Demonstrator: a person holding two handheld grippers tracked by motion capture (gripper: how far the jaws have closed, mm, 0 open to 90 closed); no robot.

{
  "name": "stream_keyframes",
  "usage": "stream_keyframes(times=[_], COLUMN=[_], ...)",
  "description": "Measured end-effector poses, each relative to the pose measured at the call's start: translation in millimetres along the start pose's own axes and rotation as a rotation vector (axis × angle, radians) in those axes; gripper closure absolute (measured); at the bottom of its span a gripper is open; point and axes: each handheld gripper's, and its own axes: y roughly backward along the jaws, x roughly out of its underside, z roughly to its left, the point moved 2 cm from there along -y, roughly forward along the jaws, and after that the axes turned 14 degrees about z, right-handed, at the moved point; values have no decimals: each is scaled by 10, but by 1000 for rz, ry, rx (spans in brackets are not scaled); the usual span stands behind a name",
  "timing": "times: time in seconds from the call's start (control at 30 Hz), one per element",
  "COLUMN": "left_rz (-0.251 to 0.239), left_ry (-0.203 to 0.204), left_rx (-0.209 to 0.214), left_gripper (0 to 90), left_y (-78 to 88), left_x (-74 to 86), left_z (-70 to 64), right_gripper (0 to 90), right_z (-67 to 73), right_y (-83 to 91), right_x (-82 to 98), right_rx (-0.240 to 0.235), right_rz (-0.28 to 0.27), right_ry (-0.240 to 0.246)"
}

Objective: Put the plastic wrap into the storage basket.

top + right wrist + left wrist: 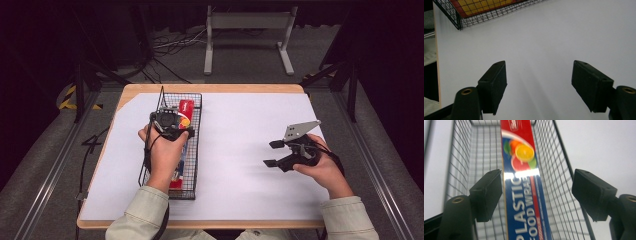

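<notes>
- the plastic wrap box (524, 195) lies lengthwise in the wire basket (196, 150) near the tabletop's left edge.
- left gripper (536, 192) hovers over it, jaws open, straddling its long axis.
- right gripper (272, 153), open and empty, sits near the right edge.

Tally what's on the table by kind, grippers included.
Black wire mesh basket: 1
Red and blue plastic food wrap box: 1
Black handheld grippers: 2, left gripper and right gripper, both open
Total: 4
</notes>
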Motion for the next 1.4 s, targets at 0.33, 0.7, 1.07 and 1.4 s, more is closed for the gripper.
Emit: stream_keyframes(times=[0.33, 0.7, 1.07, 1.4], left_rz=[-174, -317, -312, -276], left_ry=[-222, -372, -454, -378], left_rx=[167, 200, 250, 208], left_gripper=[227, 209, 176, 161], left_y=[260, 382, 279, 16], left_x=[-209, -373, -273, -46], left_z=[261, 754, 1199, 1581], right_gripper=[291, 293, 292, 311], right_z=[-42, -46, -59, -117], right_y=[-13, -36, -15, -41], right_x=[52, 69, 98, 134], right_rx=[5, 6, 1, 31], right_rz=[-3, 5, -15, -42], right_ry=[-17, -22, -23, -20])
